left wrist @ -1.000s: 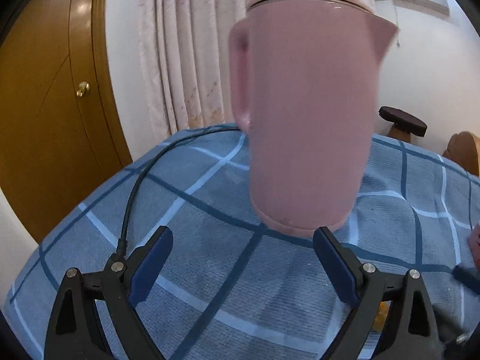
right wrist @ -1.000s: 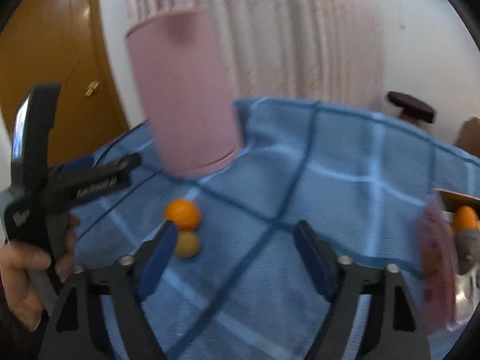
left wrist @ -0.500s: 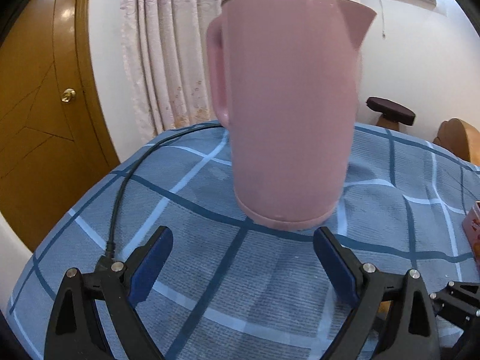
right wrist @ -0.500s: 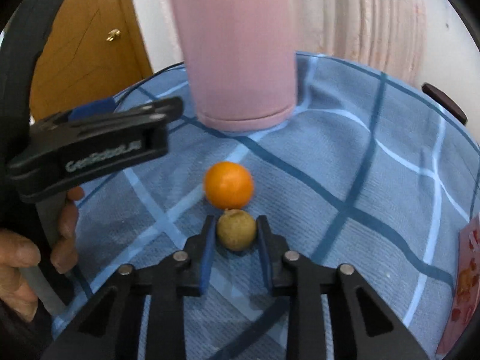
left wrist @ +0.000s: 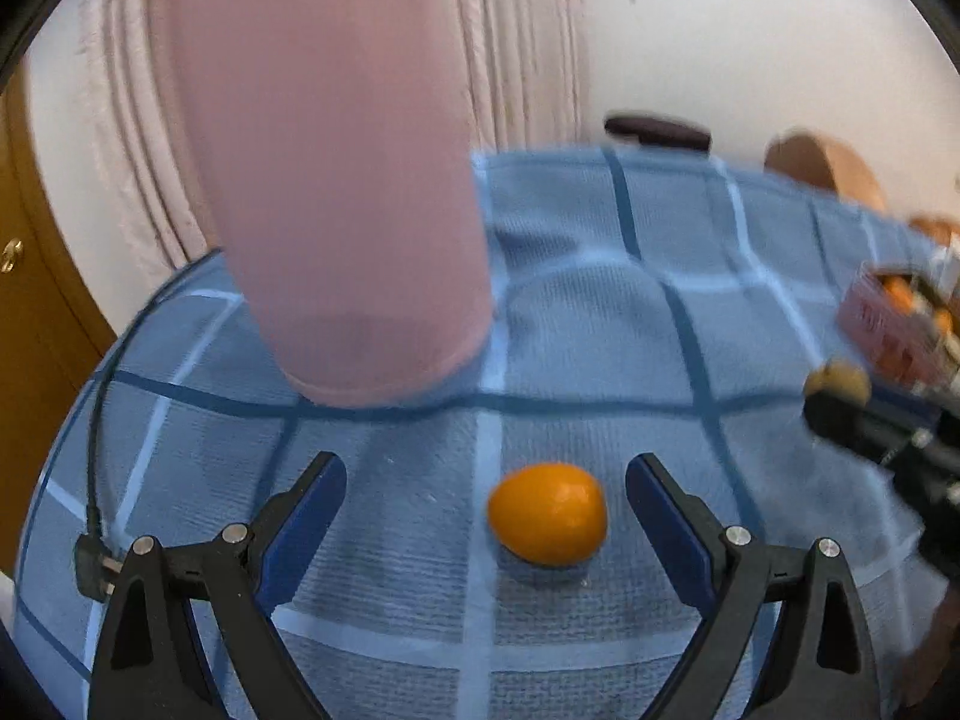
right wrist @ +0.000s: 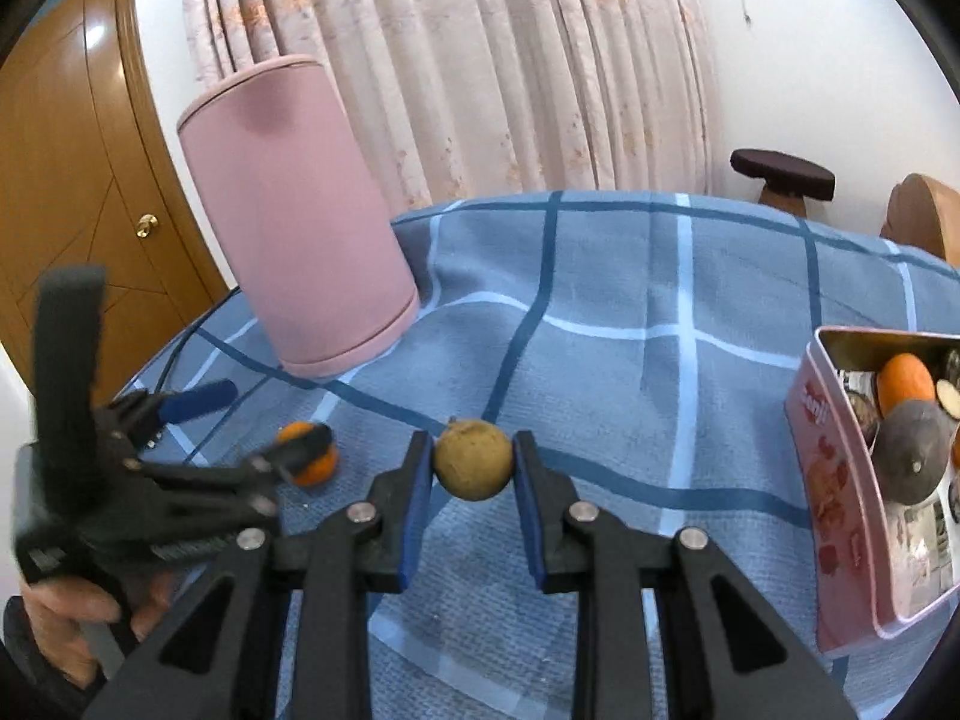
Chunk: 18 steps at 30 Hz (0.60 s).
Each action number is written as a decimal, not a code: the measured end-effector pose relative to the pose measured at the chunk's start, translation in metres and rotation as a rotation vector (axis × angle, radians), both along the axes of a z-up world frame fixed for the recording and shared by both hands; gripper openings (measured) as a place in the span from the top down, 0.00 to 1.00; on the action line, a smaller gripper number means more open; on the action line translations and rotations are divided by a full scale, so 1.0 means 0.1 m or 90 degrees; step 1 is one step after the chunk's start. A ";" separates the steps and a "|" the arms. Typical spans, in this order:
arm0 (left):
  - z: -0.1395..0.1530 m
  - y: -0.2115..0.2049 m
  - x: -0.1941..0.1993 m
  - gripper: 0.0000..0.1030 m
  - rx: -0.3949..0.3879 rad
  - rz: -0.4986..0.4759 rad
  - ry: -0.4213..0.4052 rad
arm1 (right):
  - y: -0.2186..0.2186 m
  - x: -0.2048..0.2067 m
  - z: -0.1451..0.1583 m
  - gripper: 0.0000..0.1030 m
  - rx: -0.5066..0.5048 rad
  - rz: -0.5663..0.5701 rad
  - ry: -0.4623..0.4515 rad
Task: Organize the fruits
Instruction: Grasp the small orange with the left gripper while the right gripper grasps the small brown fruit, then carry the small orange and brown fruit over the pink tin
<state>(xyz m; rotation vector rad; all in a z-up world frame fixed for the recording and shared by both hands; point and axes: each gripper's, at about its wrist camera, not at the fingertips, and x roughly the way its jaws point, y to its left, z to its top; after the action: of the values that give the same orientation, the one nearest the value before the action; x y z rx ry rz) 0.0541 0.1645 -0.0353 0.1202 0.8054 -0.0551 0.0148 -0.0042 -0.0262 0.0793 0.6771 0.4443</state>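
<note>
My right gripper is shut on a small brown round fruit and holds it above the blue checked cloth; the fruit also shows at the right of the left wrist view. My left gripper is open, its jaws standing on either side of an orange fruit that lies on the cloth. In the right wrist view the orange fruit is partly hidden behind the left gripper. A pink tin box at the right holds several fruits.
A tall pink kettle stands on the cloth behind the orange fruit, also in the right wrist view. Its black cord runs along the table's left edge. A wooden door, a curtain and a stool lie beyond the table.
My right gripper has lifted the brown fruit off the cloth and moved right, away from the orange fruit. My left gripper has swung right and down so its jaws flank the orange fruit.
</note>
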 end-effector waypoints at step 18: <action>-0.06 0.01 0.03 0.58 -0.054 0.016 0.014 | 0.08 0.00 0.07 0.71 -0.009 -0.016 -0.044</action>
<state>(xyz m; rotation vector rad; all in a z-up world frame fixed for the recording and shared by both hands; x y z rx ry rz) 0.0569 0.1657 -0.0418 0.0302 0.8254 -0.0671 0.0143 0.0037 -0.0190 0.0592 0.6108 0.4159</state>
